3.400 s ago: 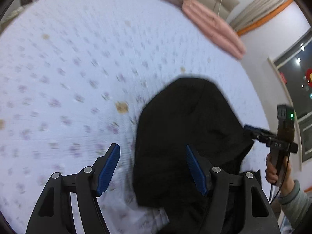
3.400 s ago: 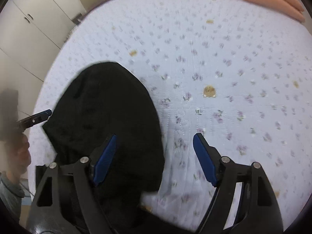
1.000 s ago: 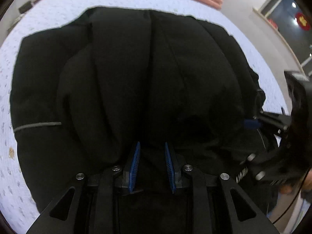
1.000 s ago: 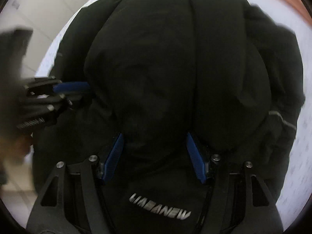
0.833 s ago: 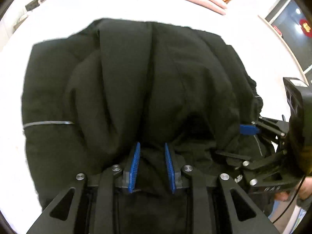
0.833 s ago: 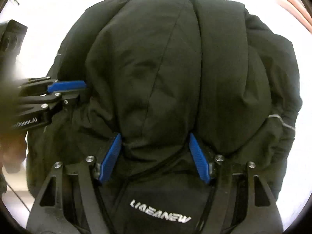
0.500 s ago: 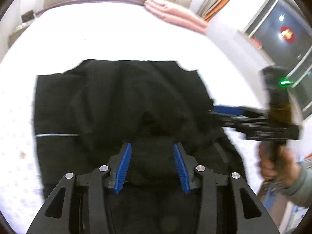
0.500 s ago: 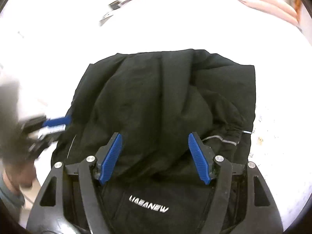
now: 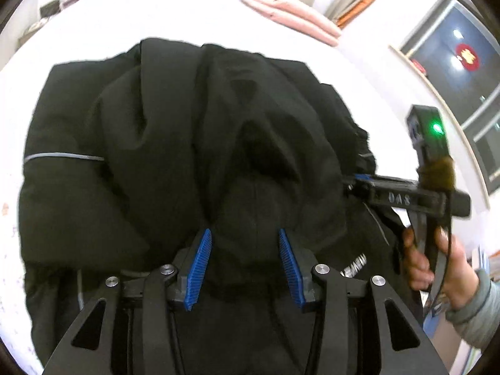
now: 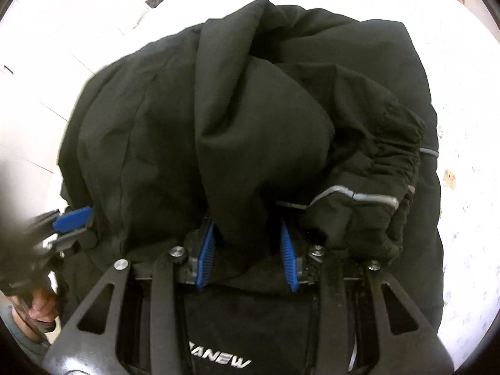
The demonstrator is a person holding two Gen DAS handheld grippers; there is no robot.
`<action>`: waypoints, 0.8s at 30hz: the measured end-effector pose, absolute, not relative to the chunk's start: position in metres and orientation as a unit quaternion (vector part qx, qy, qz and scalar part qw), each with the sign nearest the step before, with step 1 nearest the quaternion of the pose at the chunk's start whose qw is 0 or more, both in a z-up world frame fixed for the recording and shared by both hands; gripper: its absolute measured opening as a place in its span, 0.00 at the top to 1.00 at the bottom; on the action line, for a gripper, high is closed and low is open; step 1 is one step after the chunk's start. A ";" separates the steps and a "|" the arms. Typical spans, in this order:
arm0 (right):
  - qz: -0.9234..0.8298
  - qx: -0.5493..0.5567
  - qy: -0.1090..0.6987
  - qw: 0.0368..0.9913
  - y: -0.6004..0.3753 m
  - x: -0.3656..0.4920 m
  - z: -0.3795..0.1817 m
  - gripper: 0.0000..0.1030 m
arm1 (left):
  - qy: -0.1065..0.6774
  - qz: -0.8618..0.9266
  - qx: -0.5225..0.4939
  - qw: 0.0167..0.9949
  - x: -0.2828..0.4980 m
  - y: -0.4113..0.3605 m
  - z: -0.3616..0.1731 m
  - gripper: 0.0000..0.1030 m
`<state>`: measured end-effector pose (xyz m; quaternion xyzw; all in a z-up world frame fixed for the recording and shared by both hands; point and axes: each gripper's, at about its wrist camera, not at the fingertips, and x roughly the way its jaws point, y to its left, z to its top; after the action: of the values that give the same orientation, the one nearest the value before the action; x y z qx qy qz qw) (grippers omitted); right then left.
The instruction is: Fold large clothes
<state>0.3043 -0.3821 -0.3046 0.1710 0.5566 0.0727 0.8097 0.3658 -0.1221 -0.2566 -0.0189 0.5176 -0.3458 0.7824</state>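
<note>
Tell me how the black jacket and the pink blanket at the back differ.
The black jacket is dark and bulky; the pink blanket is pale and slim. The jacket is rumpled into loose folds; the blanket is folded in neat layers. Jacket fabric is bunched between the pads of the left hand-held gripper and the right hand-held gripper; nothing touches the blanket. Both are textiles on the white bed.

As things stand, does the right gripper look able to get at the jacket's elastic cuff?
Probably yes. The gathered elastic cuff lies exposed on top of the black jacket, just right of the right gripper, nothing covering it. But its jaws already pinch a jacket fold, so they must release first.
</note>
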 end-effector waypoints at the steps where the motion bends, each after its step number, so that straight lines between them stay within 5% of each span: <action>1: 0.076 0.181 0.554 0.809 -0.379 0.296 -0.301 0.64 | 0.508 -0.350 -0.016 0.787 0.358 -0.114 -0.249 0.54; 8: 0.074 0.193 0.500 0.841 -0.398 0.230 -0.251 0.63 | 0.447 -0.325 -0.006 0.833 0.322 -0.039 -0.203 0.54; 11: 0.061 0.206 0.483 0.849 -0.401 0.177 -0.230 0.51 | 0.431 -0.293 -0.032 0.853 0.293 0.001 -0.181 0.54; 15: 0.025 0.194 0.477 0.857 -0.409 0.107 -0.200 0.46 | 0.437 -0.263 -0.055 0.859 0.231 0.035 -0.162 0.53; 18: 0.009 0.187 0.487 0.853 -0.414 0.057 -0.187 0.44 | 0.446 -0.235 -0.035 0.863 0.187 0.050 -0.159 0.42; 24: -0.039 0.177 0.488 0.854 -0.423 -0.025 -0.177 0.36 | 0.469 -0.179 -0.026 0.865 0.114 0.098 -0.159 0.41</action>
<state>-0.0253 -0.4234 -0.1766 0.1770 0.4875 -0.0388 0.8541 0.1145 0.0977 -0.1588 -0.0256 0.4687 -0.1794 0.8646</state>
